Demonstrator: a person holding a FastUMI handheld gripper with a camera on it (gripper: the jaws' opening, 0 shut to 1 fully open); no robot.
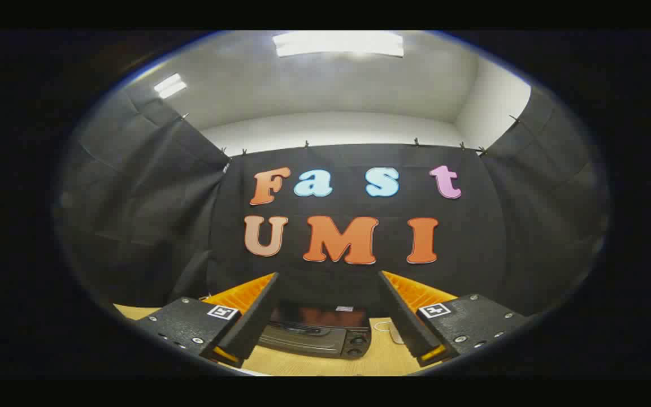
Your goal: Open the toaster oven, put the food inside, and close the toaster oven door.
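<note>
So the claw (328, 316) is wide apart; toaster oven (317, 334) ahead between its fingers, door shut. Opening comes next.

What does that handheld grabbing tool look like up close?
The gripper has two flat wedge-shaped fingers on boxy black textured blocks dotted with silver screws. Each block carries a small square black-and-white marker, and ribbed orange panels sit behind the fingers.
</note>
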